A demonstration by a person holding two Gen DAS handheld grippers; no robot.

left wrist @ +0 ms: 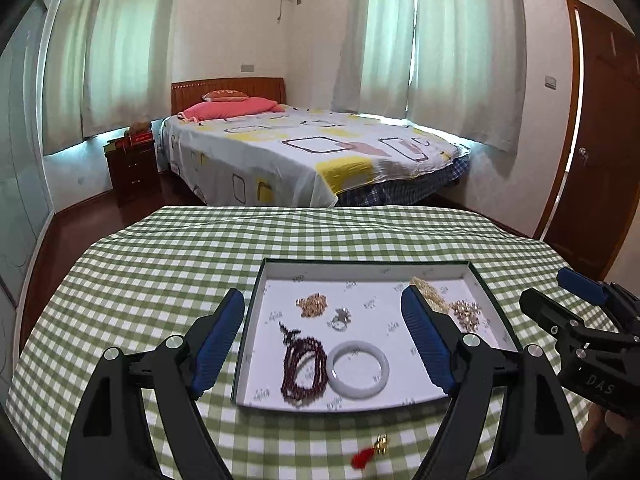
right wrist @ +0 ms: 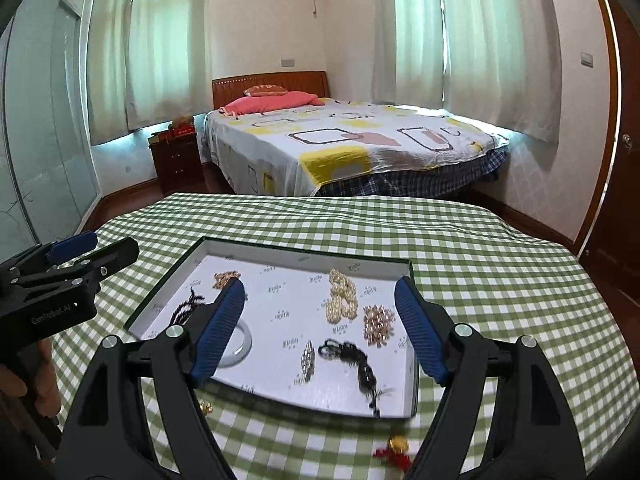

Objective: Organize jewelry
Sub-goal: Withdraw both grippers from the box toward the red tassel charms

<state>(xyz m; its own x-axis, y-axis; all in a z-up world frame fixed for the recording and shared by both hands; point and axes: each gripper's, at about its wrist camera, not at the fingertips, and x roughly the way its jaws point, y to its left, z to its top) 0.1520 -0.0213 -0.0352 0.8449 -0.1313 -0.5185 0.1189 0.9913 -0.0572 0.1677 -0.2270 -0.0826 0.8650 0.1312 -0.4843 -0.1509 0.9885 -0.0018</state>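
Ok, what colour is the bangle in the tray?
Pale grey-white bangle, clearest in the left wrist view.

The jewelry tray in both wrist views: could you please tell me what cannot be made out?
- Left wrist view: the pearl strand is partly hidden behind the left gripper finger.
- Right wrist view: the white bangle is mostly covered by the right gripper finger.
- Both views: the red-and-gold charm outside the tray is blurred.

The left tongs are made of black plastic arms with round silver screws at the joints, and each finger has a blue ribbed pad. The right tongs look the same. One black body shows white letters "DAS". Bare skin of a hand shows behind.
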